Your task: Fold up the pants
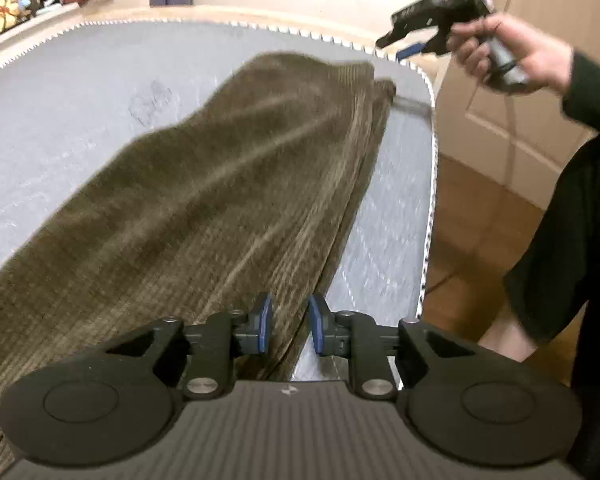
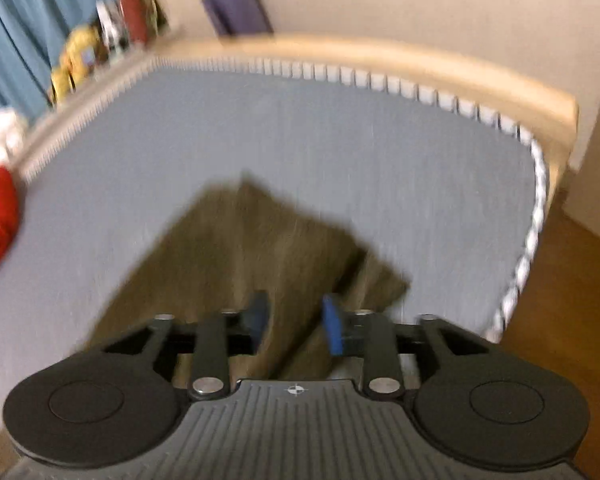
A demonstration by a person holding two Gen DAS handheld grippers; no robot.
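The left claw (image 1: 289, 325) stands open in the left wrist view, its blue pads (image 1: 265, 322) apart with nothing between them, hovering over the near right edge of the pants (image 1: 188, 200). The pants are olive-brown corduroy, spread lengthwise on the grey mattress (image 1: 60, 120), reaching from the claw toward the mattress's far right corner. Past that corner, above the pants' far end, the right hand (image 1: 512, 56) holds the right claw (image 1: 384, 40) in the air, clear of the cloth; blur hides how its fingers stand here. Stuffed toys (image 1: 12, 4) sit on the ledge beyond the mattress's far left edge.

In the right wrist view, heavily blurred, the right claw (image 2: 294, 322) is open, its pads (image 2: 334, 326) parted and empty. Below it the pants (image 2: 252, 248) lie on the mattress (image 2: 340, 140), one end showing a folded corner on the side nearer the mattress's right edge. A wooden bed frame (image 2: 420, 60) runs along the mattress's far side.
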